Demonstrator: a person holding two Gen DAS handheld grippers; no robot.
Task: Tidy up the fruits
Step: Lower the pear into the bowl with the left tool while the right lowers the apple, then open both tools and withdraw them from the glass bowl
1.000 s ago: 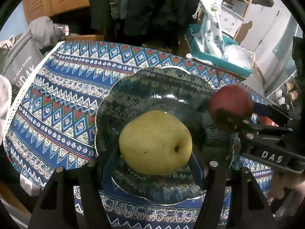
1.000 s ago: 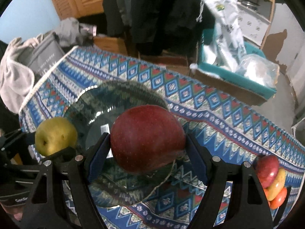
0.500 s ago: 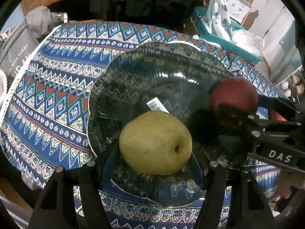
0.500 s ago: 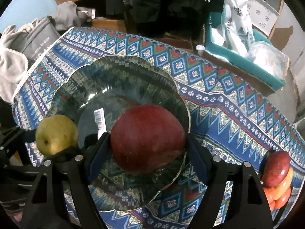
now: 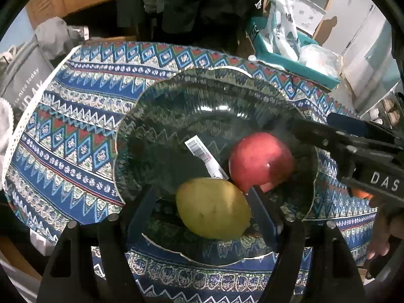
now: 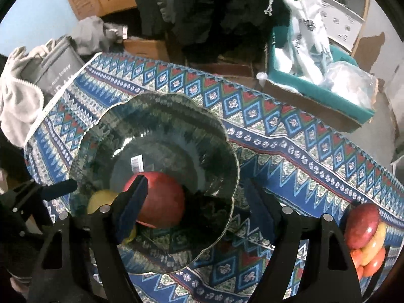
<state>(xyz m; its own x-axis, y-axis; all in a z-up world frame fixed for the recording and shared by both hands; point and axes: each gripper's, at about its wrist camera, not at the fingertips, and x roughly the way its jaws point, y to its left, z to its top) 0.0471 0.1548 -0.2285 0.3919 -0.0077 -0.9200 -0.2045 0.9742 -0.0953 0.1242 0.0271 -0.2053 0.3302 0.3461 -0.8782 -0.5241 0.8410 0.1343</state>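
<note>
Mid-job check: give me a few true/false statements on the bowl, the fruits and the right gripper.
1. The red apple lies inside the glass bowl. True.
2. The yellow fruit lies outside the bowl. False: it is in the bowl, beside the apple.
3. The right gripper clamps the red apple. False: the apple lies by one finger, clear of the other.
4. More fruits are piled on the tablecloth. True.

Both fisheye views were dim indoors, with black vignetted corners and curved edges. Glare spots sat on the glass plate (image 5: 219,106) and red apple (image 5: 261,161). The far clutter was soft; the near foreground lay in shadow.
</note>
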